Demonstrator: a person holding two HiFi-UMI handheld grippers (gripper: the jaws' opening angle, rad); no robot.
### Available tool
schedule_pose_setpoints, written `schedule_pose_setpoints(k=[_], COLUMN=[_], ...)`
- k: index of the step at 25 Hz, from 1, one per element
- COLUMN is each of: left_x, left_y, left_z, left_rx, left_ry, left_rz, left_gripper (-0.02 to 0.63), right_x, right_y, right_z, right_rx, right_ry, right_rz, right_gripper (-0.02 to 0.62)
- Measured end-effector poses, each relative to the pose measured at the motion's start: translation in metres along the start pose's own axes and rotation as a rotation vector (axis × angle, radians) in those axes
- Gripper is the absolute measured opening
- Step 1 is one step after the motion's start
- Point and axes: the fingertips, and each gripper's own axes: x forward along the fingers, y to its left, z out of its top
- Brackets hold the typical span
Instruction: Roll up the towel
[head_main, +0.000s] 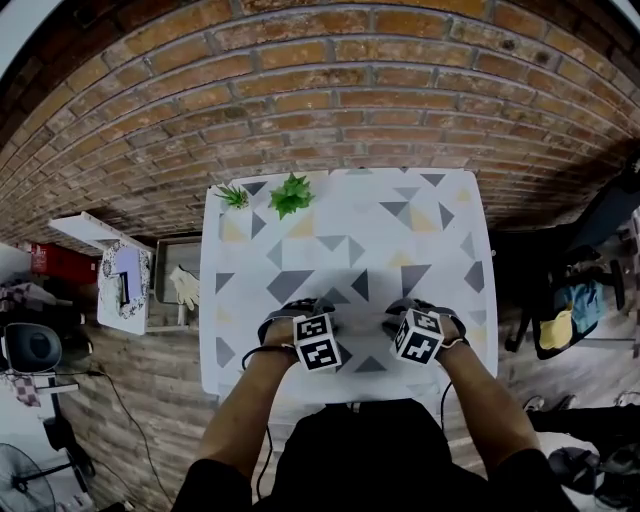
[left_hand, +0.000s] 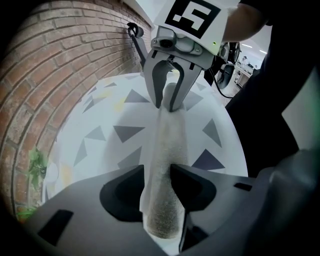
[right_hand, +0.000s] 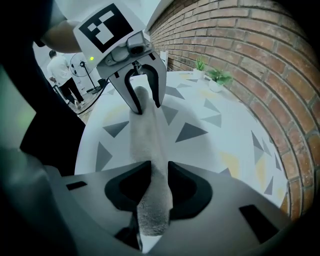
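left gripper (left_hand: 152, 175) stood released astride one end of the towel (left_hand: 167, 135), a tight, pale grey, nubby roll lying flat on the patterned counter (head_main: 400, 240). right gripper (right_hand: 156, 170) straddled the other end, jaws opening, pads pressing the roll's sides.

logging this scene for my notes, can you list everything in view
table: 1, white with grey and yellow triangles, centre
towel: 1, pale grey, rolled, on the table's near part
potted plants: 2, green, table's far left corner
brick wall: 1, red-brown, behind the table
floor clutter: several, mixed, beside the table, too small to name
left hand-held gripper: 1, grey, marker cube, one towel end between its jaws
right hand-held gripper: 1, grey, marker cube, jaws opening, pads on other towel end
forearms: 2, bare, bottom of head view
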Motion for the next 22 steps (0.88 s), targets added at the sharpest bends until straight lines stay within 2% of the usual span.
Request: schedule_pose_setpoints(k=[6,11,17,22], left_x=[-0.022,-0.058,-0.107,-0.132], left_y=[0.005,0.007,-0.02,-0.05], left_z=[0.0,-0.005,-0.012,-0.013], left_rx=[-0.046,-0.113,-0.212,-0.295], left_ry=[-0.092,-0.204,-0.383,-0.512], left_rz=[0.1,0.223,0.318,0.333], left_gripper=[0.176,0.175,0.165,0.112], right_x=[-0.022,-0.053,-0.101,-0.121], right_y=[-0.004,0.0,0.034,0.078], right_z=[0.0,0.006,0.017,0.009], right_rx=[0.069,0.168,0.394,0.551], right_ry=[-0.049,-0.136,-0.342,-0.457], right_rz=[-0.062,-0.174,-0.313,-0.357], right_gripper=[0.124,0.108,0.041,0.018])
